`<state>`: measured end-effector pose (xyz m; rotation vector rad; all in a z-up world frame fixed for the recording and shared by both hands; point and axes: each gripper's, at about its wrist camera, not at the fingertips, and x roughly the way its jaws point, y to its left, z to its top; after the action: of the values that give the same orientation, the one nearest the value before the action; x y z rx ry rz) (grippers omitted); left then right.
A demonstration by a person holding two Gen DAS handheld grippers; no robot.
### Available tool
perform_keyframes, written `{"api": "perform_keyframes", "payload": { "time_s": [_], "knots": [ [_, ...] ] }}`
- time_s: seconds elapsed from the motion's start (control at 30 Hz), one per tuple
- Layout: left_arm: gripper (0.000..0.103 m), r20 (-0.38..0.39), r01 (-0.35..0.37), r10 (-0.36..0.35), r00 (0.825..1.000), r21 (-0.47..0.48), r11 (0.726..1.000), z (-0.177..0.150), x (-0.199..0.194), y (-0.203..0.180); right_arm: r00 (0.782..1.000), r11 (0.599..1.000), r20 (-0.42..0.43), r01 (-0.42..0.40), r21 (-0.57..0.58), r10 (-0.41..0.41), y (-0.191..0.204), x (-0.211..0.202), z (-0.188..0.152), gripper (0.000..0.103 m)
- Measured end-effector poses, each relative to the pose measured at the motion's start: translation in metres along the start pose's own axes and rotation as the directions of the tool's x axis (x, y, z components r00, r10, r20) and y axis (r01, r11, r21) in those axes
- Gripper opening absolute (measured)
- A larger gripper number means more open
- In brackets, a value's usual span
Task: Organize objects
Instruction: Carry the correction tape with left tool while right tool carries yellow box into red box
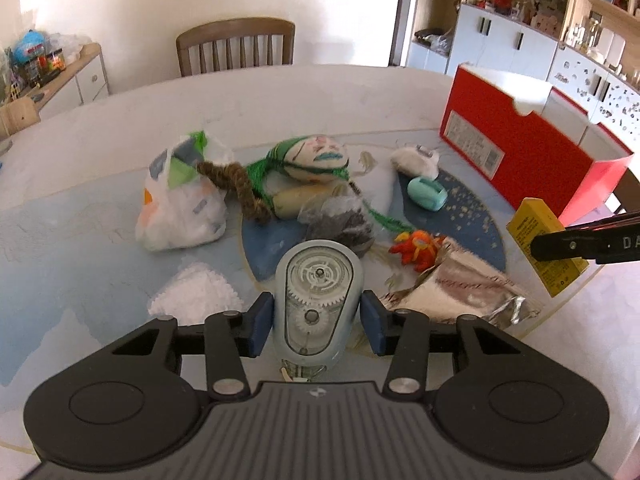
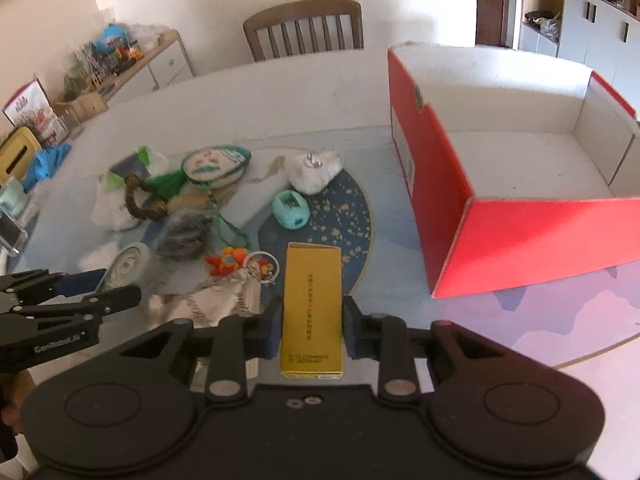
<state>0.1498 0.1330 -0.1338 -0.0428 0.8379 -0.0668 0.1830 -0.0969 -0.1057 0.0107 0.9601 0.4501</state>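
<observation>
**Yellow box clamped on the right, tape dispenser between the left pads**

The counter has bare surface along its far edge by the wooden chair and in front of the red box, which stands open-topped at the right with nothing visible inside it. The near right corner of the counter is also free.

The middle is crowded: a white plastic bag, a brown twisted rope, a painted egg-shaped face in green cord, a white fluffy lump, a mint-green sharpener, an orange toy, a crumpled silver foil pouch and a white pad. The pouch and the orange toy lie between the two grippers.

The right hand-held gripper is clamped on a tall yellow box with dark print down its face, held just beside the red box's near corner. The left hand-held gripper has its blue pads at either side of a grey-blue tape dispenser with clear gears showing; a slight gap seems to remain at each side, so a firm grip cannot be told.
</observation>
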Motion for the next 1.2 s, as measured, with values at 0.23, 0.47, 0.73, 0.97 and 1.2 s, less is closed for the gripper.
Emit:
{"api": "perform_keyframes", "payload": {
  "time_s": [0.23,0.47,0.73,0.97,1.2],
  "knots": [
    [0.046,0.032,0.031,-0.031,0.999,0.008,0.999,0.024,-0.025,-0.006,0.998,1.000,0.070,-0.004,0.007,0.004,0.001,-0.038,0.015,0.028],
    [0.046,0.063,0.101,-0.104,0.993,0.053,0.993,0.057,-0.041,-0.033,0.991,1.000,0.131,0.023,0.011,-0.024,-0.018,-0.067,0.039,0.028],
    [0.046,0.093,0.149,-0.161,0.983,0.120,0.982,0.098,-0.041,-0.085,0.982,0.998,0.175,0.069,0.005,-0.069,-0.069,-0.081,0.067,0.028],
    [0.046,0.103,0.147,-0.166,0.981,0.172,0.974,0.132,-0.023,-0.147,0.981,0.996,0.170,0.092,-0.002,-0.090,-0.121,-0.078,0.077,0.028],
    [0.046,0.072,0.143,-0.159,0.985,0.184,0.972,0.161,0.011,-0.202,0.987,0.996,0.139,0.089,-0.016,-0.086,-0.170,-0.065,0.085,0.028]
  ]
}}
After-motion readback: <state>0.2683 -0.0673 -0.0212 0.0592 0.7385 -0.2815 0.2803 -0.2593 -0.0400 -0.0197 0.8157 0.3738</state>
